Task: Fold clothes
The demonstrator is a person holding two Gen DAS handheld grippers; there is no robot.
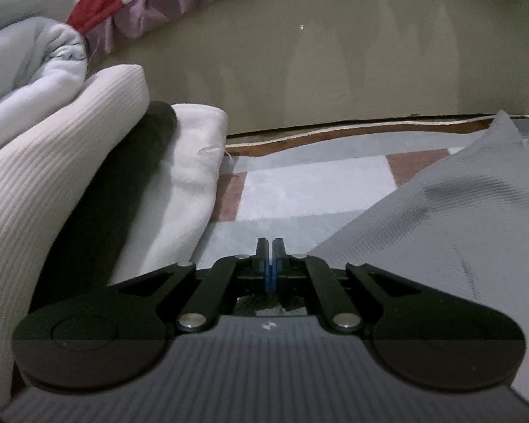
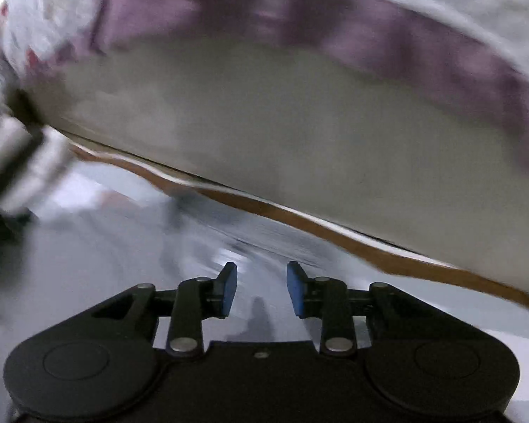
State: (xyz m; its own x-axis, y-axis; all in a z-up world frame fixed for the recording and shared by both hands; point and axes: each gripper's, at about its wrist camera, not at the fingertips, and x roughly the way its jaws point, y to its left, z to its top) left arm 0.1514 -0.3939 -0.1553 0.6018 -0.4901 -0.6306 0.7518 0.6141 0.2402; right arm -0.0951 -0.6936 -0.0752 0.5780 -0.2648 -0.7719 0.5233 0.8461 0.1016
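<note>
A grey ribbed garment lies spread on the rug at the right of the left wrist view, and its near edge reaches up to my left gripper. That gripper is shut, its blue pads pressed together, and no cloth shows between the tips. Grey ribbed fabric also covers the bottom of this view. In the blurred right wrist view my right gripper stands open with nothing between its blue pads, over a pale grey surface.
A stack of folded clothes sits at the left: a white ribbed piece, a dark one and a white fleecy one. A patterned rug covers the floor. Behind it are a beige bed base and a purple bed skirt.
</note>
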